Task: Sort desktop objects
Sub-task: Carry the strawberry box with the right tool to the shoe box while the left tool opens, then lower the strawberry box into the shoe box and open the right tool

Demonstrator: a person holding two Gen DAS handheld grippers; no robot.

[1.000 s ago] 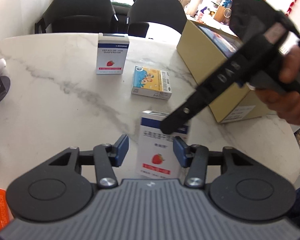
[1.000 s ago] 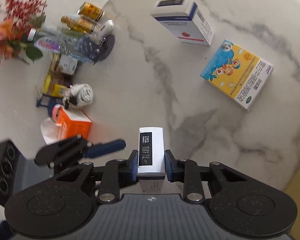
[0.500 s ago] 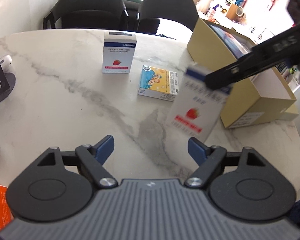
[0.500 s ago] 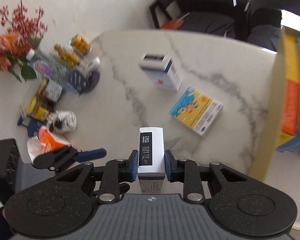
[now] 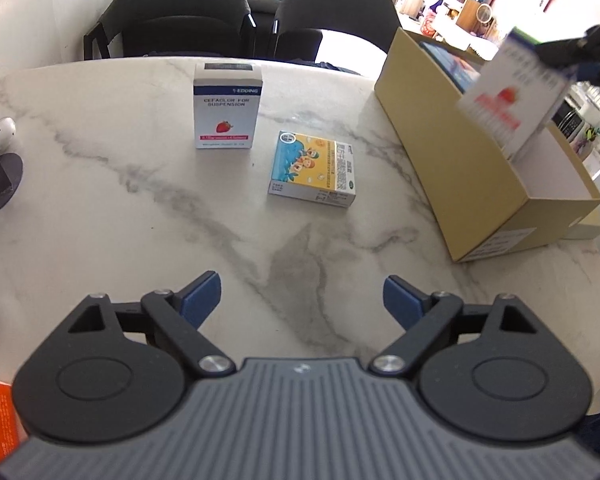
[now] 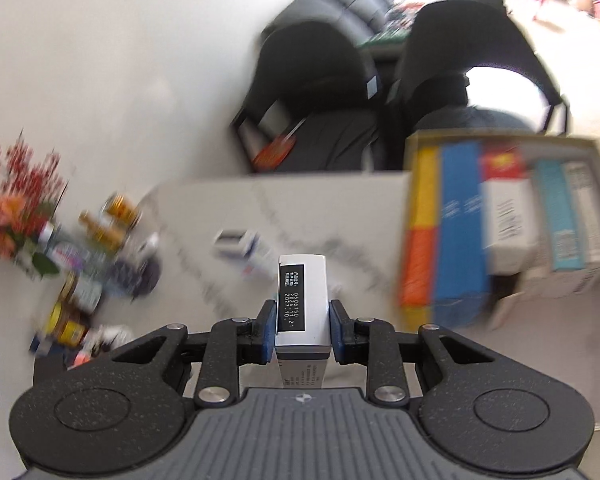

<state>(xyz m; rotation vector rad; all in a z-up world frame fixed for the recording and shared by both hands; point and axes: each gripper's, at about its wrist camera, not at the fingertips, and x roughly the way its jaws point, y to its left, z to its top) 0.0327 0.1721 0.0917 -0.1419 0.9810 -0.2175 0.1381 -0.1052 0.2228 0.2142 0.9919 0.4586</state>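
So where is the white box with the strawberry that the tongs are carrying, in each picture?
Left wrist view: the carried strawberry box is at the upper right, in the air above the cardboard box.
Right wrist view: its white end sits at centre, pinched in the right tongs.
Shared landmark: the cardboard box.

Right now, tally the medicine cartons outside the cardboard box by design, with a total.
White strawberry cartons: 2, one standing on the marble table at, one clamped in the right gripper at.
Colourful cartoon cartons: 1, lying flat.
Total: 3.
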